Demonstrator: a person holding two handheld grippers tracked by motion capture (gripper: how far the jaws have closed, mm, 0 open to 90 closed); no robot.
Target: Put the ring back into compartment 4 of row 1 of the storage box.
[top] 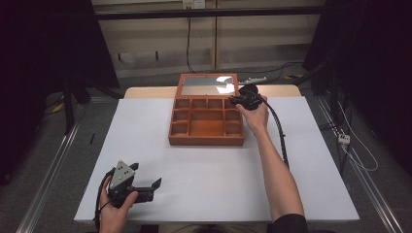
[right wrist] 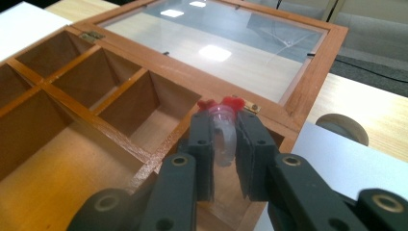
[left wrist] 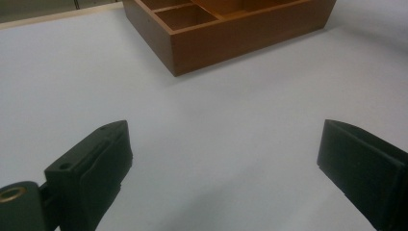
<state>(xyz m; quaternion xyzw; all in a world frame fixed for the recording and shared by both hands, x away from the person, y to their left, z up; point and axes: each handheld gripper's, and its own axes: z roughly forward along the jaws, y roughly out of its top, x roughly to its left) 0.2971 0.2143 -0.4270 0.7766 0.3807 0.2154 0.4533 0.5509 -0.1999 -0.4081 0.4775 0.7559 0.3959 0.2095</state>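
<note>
right tool (right wrist: 224,144) pinches a clear red-capped tube (right wrist: 223,126) over the wooden box's (top: 206,141) corner compartment; left tool (left wrist: 226,159) gapes empty.

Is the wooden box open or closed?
Open. The wooden box has its glass lid swung back, so its compartments show.

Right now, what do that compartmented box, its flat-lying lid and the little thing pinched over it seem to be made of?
Reddish-brown compartmented box: apparently varnished wood, faint grain. Framed lid panel: glass or clear plastic, mirroring lights. Small clear red-capped tube in the right tool: probably plastic, translucent.
</note>
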